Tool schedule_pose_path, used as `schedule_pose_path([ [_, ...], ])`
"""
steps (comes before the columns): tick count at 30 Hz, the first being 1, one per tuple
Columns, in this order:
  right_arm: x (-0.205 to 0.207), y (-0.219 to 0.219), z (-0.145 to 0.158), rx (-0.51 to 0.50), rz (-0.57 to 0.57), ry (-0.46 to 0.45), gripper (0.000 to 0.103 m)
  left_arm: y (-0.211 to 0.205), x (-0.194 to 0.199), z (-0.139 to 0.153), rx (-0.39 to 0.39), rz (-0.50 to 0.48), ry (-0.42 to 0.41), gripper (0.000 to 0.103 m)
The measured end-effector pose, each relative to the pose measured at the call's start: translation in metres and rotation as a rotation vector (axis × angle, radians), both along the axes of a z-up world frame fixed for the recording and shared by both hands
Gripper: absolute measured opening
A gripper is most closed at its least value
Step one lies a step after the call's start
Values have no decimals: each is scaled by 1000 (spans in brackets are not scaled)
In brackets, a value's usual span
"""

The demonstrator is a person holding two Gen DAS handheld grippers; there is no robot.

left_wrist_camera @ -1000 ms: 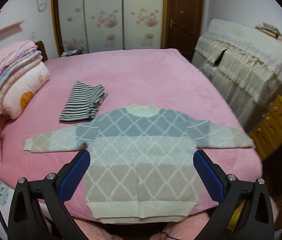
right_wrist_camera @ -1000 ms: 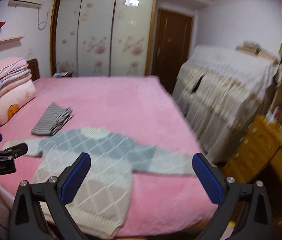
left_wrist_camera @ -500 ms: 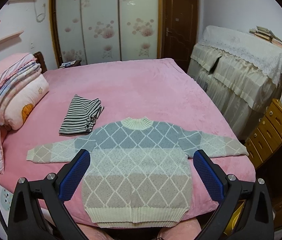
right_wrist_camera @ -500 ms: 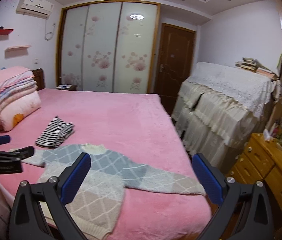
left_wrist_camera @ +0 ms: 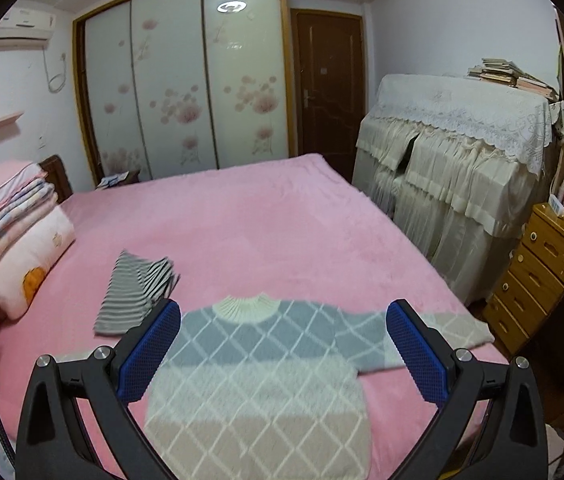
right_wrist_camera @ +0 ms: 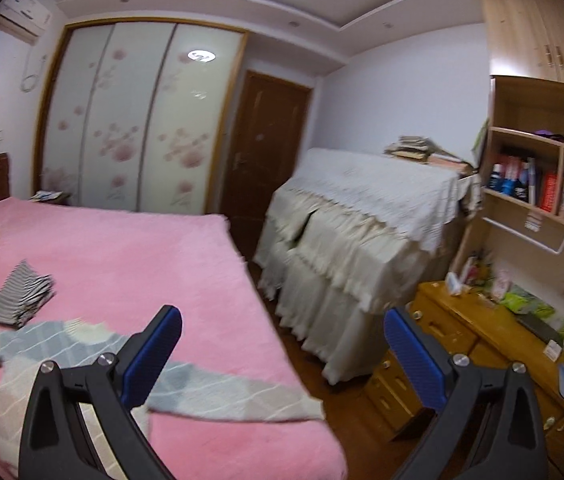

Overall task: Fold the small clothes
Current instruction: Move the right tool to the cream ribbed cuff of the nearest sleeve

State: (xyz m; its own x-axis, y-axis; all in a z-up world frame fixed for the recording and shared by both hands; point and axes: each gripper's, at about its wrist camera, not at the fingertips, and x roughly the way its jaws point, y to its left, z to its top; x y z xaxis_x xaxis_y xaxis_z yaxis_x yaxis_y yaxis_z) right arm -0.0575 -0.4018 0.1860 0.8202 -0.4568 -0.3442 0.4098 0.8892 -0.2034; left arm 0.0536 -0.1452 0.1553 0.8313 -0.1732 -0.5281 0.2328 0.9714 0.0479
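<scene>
A small knit sweater (left_wrist_camera: 258,376) with grey-blue, white and beige bands and a diamond pattern lies flat, sleeves spread, at the near edge of the pink bed (left_wrist_camera: 262,216). It also shows in the right wrist view (right_wrist_camera: 66,364), at the lower left. A folded black-and-white striped garment (left_wrist_camera: 138,292) lies behind it to the left, also visible in the right wrist view (right_wrist_camera: 22,296). My left gripper (left_wrist_camera: 282,352) is open and empty above the sweater's body. My right gripper (right_wrist_camera: 282,360) is open and empty, off the bed's right edge above the sweater's right sleeve.
Stacked quilts and pillows (left_wrist_camera: 10,232) sit at the bed's left. A lace-covered piece of furniture (left_wrist_camera: 453,160) stands to the right of the bed. A wooden drawer desk (right_wrist_camera: 481,360) and bookshelf (right_wrist_camera: 541,176) stand at the far right. Wardrobe doors (left_wrist_camera: 186,92) stand behind.
Both grippers have lifted and tilted up, so more of the room and ceiling shows. The right gripper has also swung to the right, off the bed. The clothes have not moved.
</scene>
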Motion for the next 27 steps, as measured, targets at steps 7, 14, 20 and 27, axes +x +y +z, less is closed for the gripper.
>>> schedule_pose_path([
  [7, 39, -42, -55, 39, -21, 130, 102, -58, 60, -52, 58, -92, 15, 102],
  [14, 84, -97, -144, 209, -32, 267, 102, -117, 121, -141, 39, -178, 169, 102],
  [20, 111, -135, -204, 318, -72, 350, 102, -152, 156, -212, -21, -183, 281, 102],
  [27, 124, -175, -273, 461, -132, 438, 102, -199, 177, -280, -22, -217, 357, 102],
])
